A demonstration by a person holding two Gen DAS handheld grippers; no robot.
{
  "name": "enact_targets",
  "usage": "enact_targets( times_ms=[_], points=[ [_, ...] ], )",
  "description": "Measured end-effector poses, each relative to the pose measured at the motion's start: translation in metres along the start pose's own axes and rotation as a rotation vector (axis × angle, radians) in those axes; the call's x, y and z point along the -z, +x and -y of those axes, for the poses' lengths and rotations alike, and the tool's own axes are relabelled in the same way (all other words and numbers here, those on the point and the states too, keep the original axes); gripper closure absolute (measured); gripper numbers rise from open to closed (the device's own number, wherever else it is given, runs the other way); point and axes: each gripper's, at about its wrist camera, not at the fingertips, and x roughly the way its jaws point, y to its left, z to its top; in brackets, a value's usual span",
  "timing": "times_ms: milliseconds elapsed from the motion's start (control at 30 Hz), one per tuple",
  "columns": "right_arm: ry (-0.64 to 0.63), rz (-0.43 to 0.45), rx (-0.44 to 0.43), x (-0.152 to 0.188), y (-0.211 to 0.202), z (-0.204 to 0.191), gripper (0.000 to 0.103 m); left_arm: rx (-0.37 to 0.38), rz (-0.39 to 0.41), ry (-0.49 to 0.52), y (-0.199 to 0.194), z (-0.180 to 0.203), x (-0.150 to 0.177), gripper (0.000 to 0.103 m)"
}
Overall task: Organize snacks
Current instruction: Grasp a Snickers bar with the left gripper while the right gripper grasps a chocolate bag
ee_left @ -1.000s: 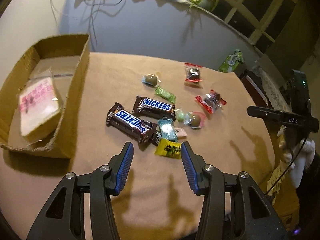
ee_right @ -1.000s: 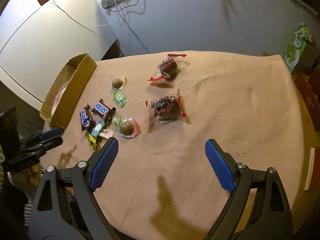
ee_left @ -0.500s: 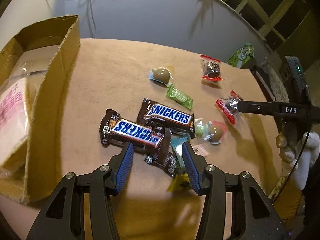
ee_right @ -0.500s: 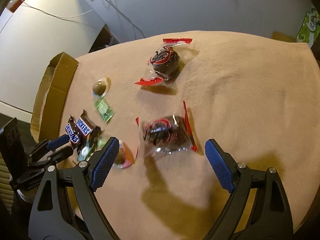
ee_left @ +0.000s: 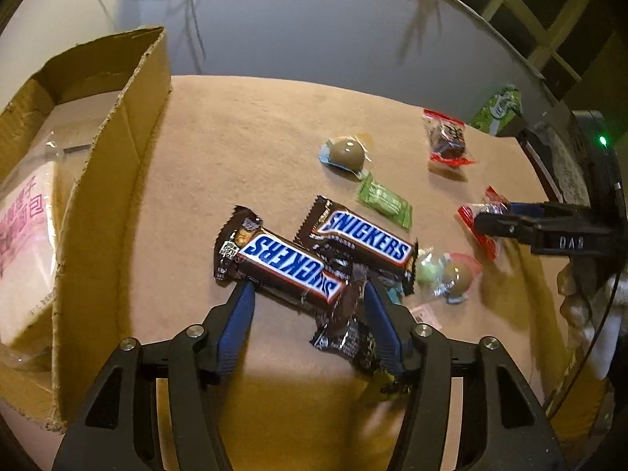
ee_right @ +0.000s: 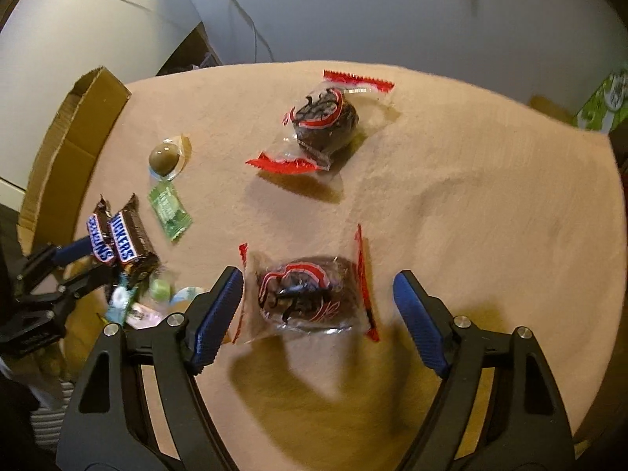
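Two Snickers bars lie side by side on the tan table. My left gripper (ee_left: 306,298) is open, its fingers straddling the near Snickers bar (ee_left: 286,263); the far Snickers bar (ee_left: 363,237) lies just beyond. My right gripper (ee_right: 318,294) is open wide around a clear red-edged pack holding a chocolate cake (ee_right: 310,294). A second such cake pack (ee_right: 324,123) lies farther back. The cardboard box (ee_left: 110,180) stands at the left with a pink-printed bag (ee_left: 23,227) inside.
Small sweets lie around: a brown ball candy (ee_left: 345,153), a green wrapped candy (ee_left: 386,204), another ball candy in pink wrap (ee_left: 455,276), a dark wrapper (ee_left: 349,337) by my left gripper's right finger. A green carton (ee_left: 498,108) stands at the table's far edge.
Both grippers have moved forward and down. The left one now straddles the near Snickers bar; the right one now straddles the near cake pack. Neither has closed.
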Motion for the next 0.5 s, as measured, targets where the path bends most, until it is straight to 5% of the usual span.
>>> enact_targets(
  times_ms=[367,500],
  points=[
    [-0.04,0.003,-0.03,0.001,-0.001,0.003,0.029,-0.07,0.015,0.021,0.007,0.002,-0.018,0.046],
    [-0.065,-0.005,-0.034,-0.001,-0.001,-0.001,0.033,-0.098,-0.013,0.063,0.014,0.004,-0.024,0.056]
  ],
)
